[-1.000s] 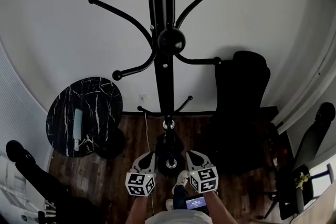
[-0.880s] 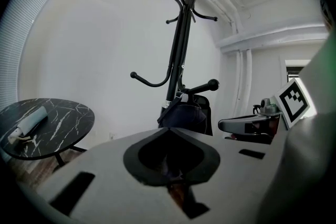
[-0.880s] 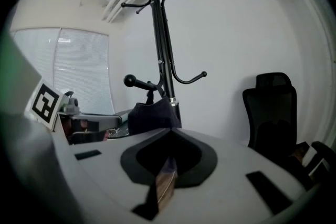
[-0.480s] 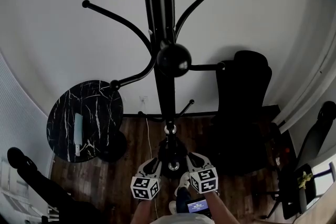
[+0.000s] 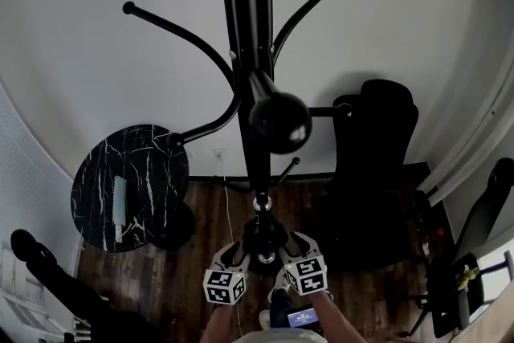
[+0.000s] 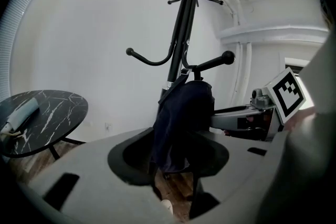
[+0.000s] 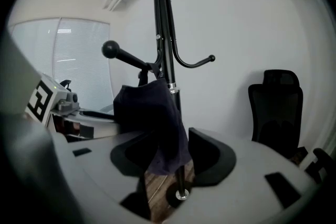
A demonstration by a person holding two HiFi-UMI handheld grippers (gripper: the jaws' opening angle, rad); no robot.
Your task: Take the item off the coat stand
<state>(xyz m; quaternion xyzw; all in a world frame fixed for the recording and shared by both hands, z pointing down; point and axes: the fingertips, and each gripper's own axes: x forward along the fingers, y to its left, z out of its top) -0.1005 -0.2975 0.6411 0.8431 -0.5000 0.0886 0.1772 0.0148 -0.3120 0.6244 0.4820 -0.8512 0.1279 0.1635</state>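
Observation:
The black coat stand (image 5: 250,132) rises through the middle of the head view, with curved hooks ending in balls. A dark navy cloth item (image 6: 184,118) hangs from one of its low hooks. It also shows in the right gripper view as a dark cloth item (image 7: 152,118). My left gripper (image 5: 231,251) and right gripper (image 5: 295,243) sit low, either side of the pole's foot. Both sets of jaws have just been opening. In each gripper view the cloth hangs in the gap between the jaws, and no pad presses on it.
A round black marble side table (image 5: 128,181) stands at the left with a pale object (image 5: 119,201) on it. A black office chair (image 5: 373,165) is right of the stand against the white wall. Another dark chair (image 5: 482,213) stands at the far right.
Both grippers have sunk lower in the head view and drawn closer to the pole's foot. The ball-ended hook near the camera looms larger and further right.

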